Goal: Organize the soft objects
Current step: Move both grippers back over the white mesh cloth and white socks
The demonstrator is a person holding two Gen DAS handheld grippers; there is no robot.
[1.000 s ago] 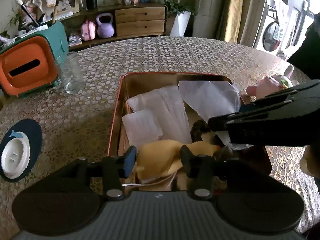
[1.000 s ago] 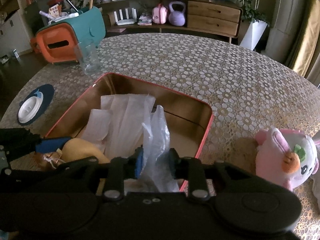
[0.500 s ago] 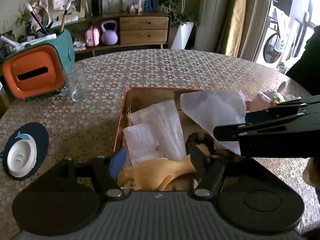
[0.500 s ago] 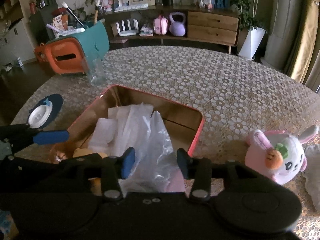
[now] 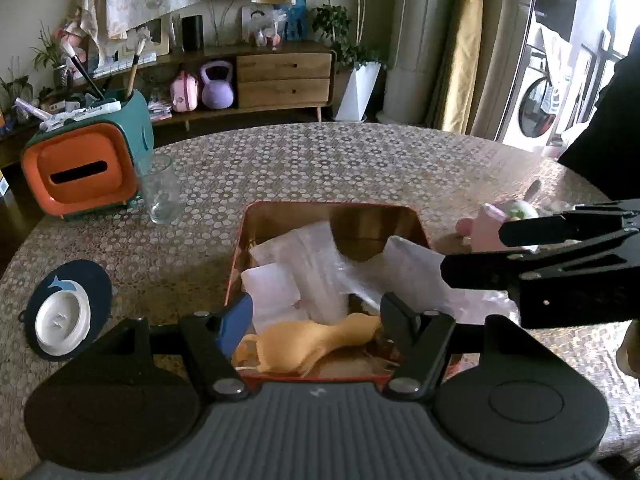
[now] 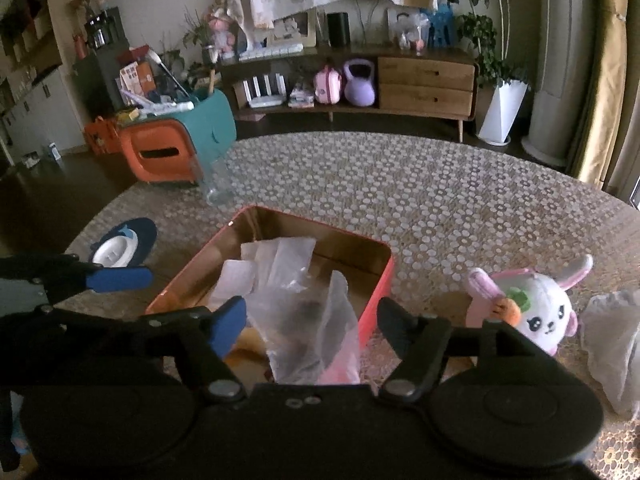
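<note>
Right wrist view: my right gripper point(image 6: 312, 322) fingers opening, clear bag point(image 6: 316, 332) loose between them in the orange tin point(image 6: 376, 288). Left gripper point(image 5: 316, 320) wide, empty over yellow plush point(image 5: 308, 340). Bunny plush point(image 6: 536, 312) near worktop's right edge: light, squashy, pinch its body.

Both wrist views overlook the red tin point(image 5: 236, 276) closely.
</note>
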